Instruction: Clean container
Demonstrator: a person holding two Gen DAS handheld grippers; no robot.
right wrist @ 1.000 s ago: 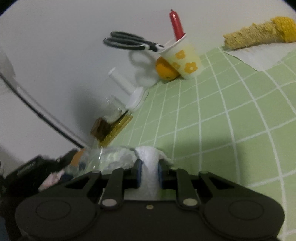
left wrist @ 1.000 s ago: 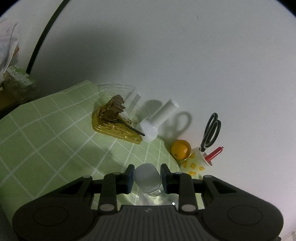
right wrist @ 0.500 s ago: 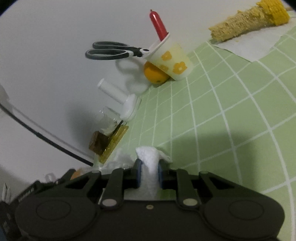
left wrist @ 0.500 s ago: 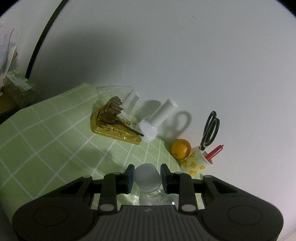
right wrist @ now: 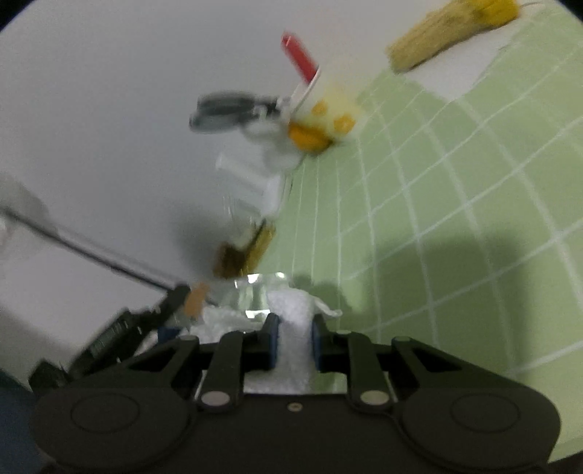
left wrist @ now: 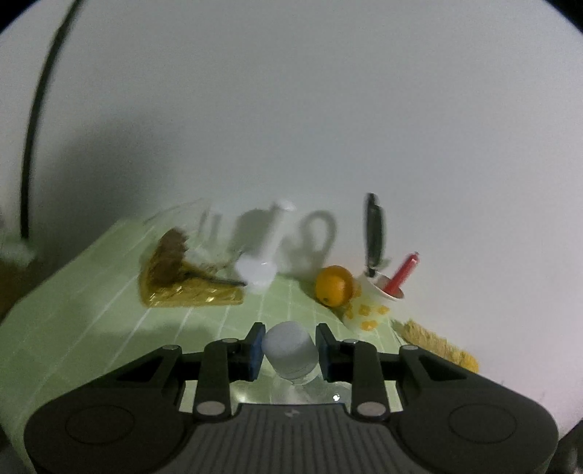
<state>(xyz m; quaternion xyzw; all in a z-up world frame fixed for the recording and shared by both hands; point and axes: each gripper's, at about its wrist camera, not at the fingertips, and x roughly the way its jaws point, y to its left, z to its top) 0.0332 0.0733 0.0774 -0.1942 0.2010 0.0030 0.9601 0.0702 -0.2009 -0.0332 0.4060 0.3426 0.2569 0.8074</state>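
My left gripper (left wrist: 290, 348) is shut on a clear plastic bottle with a white cap (left wrist: 289, 347), held above the green checked cloth (left wrist: 91, 302). My right gripper (right wrist: 294, 339) is shut on a folded white paper towel (right wrist: 293, 330). In the right wrist view the clear bottle (right wrist: 255, 293) lies just ahead of the towel, and the left gripper's black body (right wrist: 120, 333) shows at the lower left. The towel touches the bottle's side. Both views are blurred by motion.
Along the wall stand a gold tray with brown cake and a fork (left wrist: 182, 280), a white pump bottle (left wrist: 260, 262), an orange (left wrist: 333, 284), and a flowered cup with scissors and a red pen (left wrist: 375, 295). A corn cob (right wrist: 452, 29) lies on white paper at the right.
Both grippers have swung: the left wrist view has turned right, bringing the corn cob into sight. The right gripper has tilted further and the towel is closer against the bottle.
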